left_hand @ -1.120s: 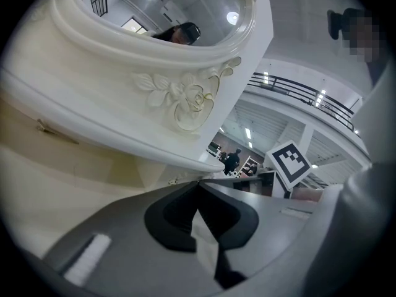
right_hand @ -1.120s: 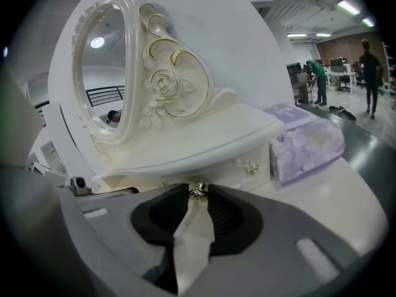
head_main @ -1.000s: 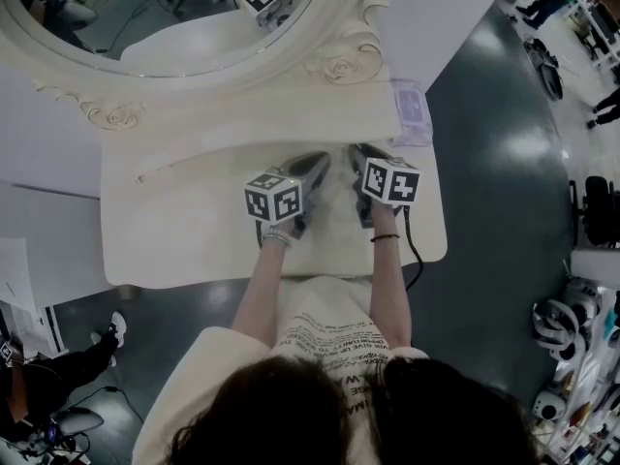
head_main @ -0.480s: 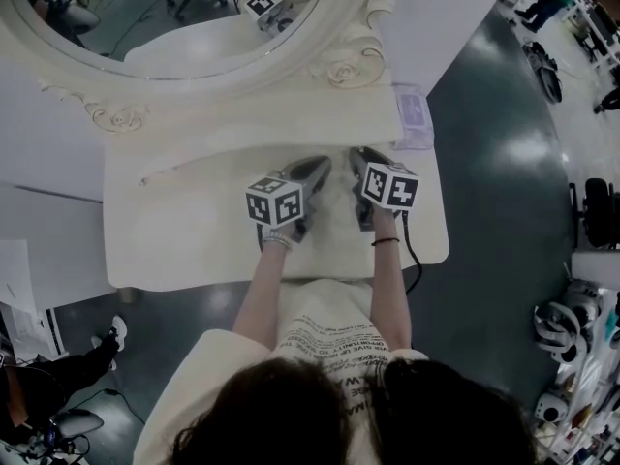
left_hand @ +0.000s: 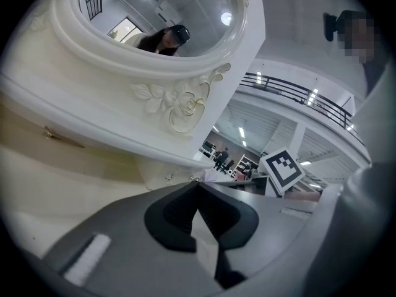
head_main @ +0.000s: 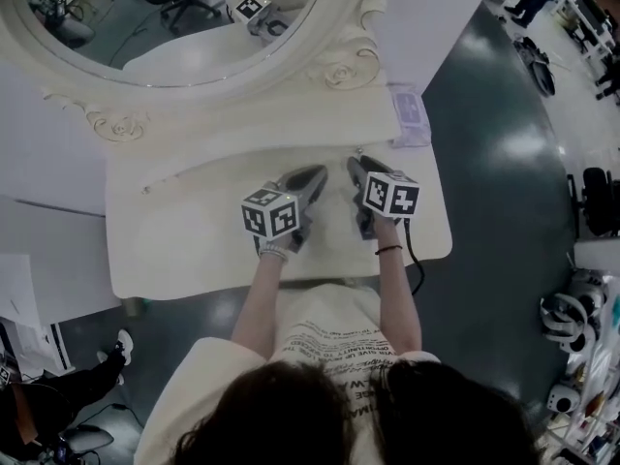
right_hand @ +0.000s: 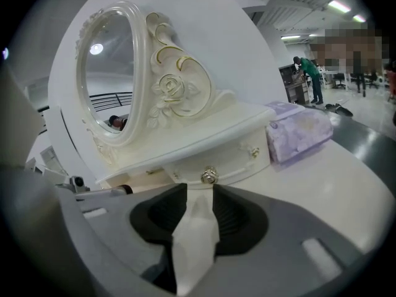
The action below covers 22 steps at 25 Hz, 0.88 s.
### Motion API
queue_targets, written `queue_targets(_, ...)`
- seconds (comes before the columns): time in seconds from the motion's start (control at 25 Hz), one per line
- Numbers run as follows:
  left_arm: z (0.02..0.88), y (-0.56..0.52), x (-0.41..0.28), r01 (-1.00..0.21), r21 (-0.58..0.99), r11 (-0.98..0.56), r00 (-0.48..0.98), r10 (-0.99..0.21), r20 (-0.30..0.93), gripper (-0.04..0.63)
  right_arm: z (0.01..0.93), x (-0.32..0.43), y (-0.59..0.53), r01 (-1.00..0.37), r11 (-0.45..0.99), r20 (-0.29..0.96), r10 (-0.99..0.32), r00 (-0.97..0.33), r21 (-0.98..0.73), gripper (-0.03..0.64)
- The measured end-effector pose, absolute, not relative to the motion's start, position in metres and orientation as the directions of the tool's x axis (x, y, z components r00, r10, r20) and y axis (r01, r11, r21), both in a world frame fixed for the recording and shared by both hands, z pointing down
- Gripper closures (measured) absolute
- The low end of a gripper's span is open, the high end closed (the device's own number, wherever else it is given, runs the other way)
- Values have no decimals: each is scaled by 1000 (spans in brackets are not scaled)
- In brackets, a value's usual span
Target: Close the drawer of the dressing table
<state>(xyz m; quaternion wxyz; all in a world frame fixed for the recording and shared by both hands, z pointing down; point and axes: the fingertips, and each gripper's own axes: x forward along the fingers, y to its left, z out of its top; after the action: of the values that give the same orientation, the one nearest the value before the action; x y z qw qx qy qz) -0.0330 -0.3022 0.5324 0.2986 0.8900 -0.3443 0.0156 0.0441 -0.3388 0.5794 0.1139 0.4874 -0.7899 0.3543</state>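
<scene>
The cream dressing table (head_main: 174,231) has a small drawer (right_hand: 232,161) under its mirror shelf. A round metal knob (right_hand: 209,176) sits on the drawer's front. The front lies beneath the shelf's edge, and I cannot tell whether it is flush. My right gripper (right_hand: 199,189) points at that knob from just short of it. Its jaws are opening, with nothing between them. In the head view the right gripper (head_main: 355,160) rests over the tabletop near the shelf. My left gripper (head_main: 320,170) lies beside it, and its fingertips meet, empty (left_hand: 197,184).
An oval mirror (head_main: 165,17) in a carved frame rises behind the shelf. A purple tissue pack (right_hand: 300,132) lies at the table's right end (head_main: 409,109). A cable (head_main: 415,260) trails off the front edge. A person's legs (head_main: 77,381) show on the floor at left.
The head view has shifted a little. Both grippers stay nearly where they were over the tabletop, the left one edging slightly left.
</scene>
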Motion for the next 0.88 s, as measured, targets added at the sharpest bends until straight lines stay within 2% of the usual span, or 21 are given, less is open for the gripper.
queue_targets(0.28, 528, -280, -21, -579, 505, -640, 804, -553, 219, 603, 563, 29, -310, -812, 386, 459, -680, -572, -439, 522)
queue_targets(0.88, 501, -255, -9, -520, 465, -716, 847, -505, 169, 603, 522, 36, -278, -791, 437, 341, -732, -589, -428, 614)
